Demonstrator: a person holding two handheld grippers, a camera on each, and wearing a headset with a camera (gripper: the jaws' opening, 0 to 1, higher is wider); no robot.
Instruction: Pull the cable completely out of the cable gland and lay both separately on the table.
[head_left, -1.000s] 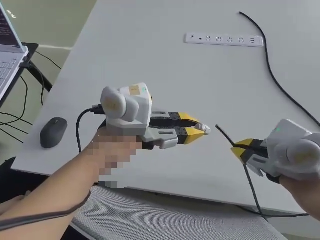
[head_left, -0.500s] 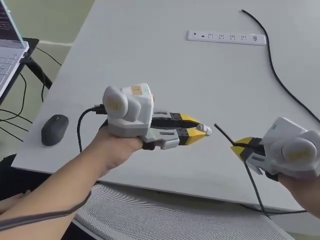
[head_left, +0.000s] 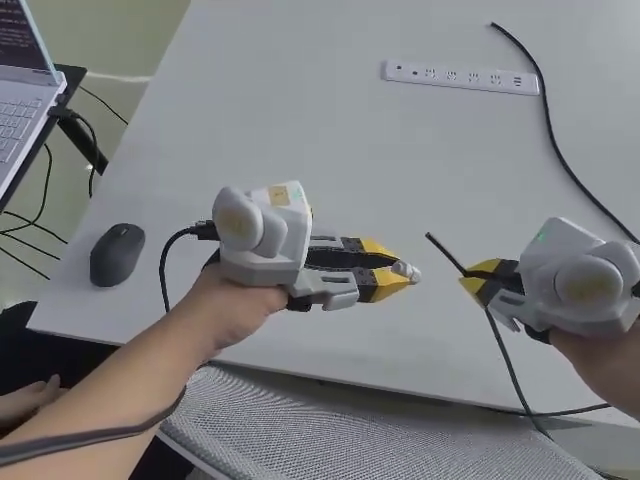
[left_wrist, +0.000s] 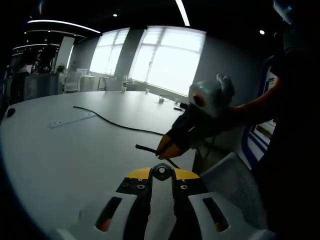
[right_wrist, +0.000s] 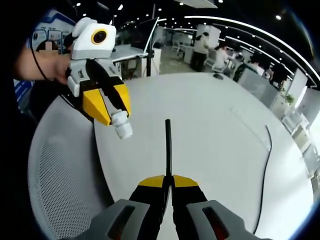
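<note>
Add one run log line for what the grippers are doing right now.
left gripper: shut on cable gland | right gripper: shut on cable | cable: clear of gland | both held in air, neither on table

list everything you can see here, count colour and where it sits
table: 1, pale grey, under the work
power strip: 1, white, far side of the table
second lead: 1, black, lying across the table's far right
mouse: 1, dark grey, near left corner of the table
laptop: 1, silver, open, off the table to the left
chair: 1, grey mesh, below the table's near edge
cable: 1, black, free end in the air, apart from the gland
cable gland: 1, white, at the left tool's tip
left tool: 1, white and yellow, shut on the cable gland
right tool: 1, white and yellow, shut on the cable
left forearm: 1, lower left
</note>
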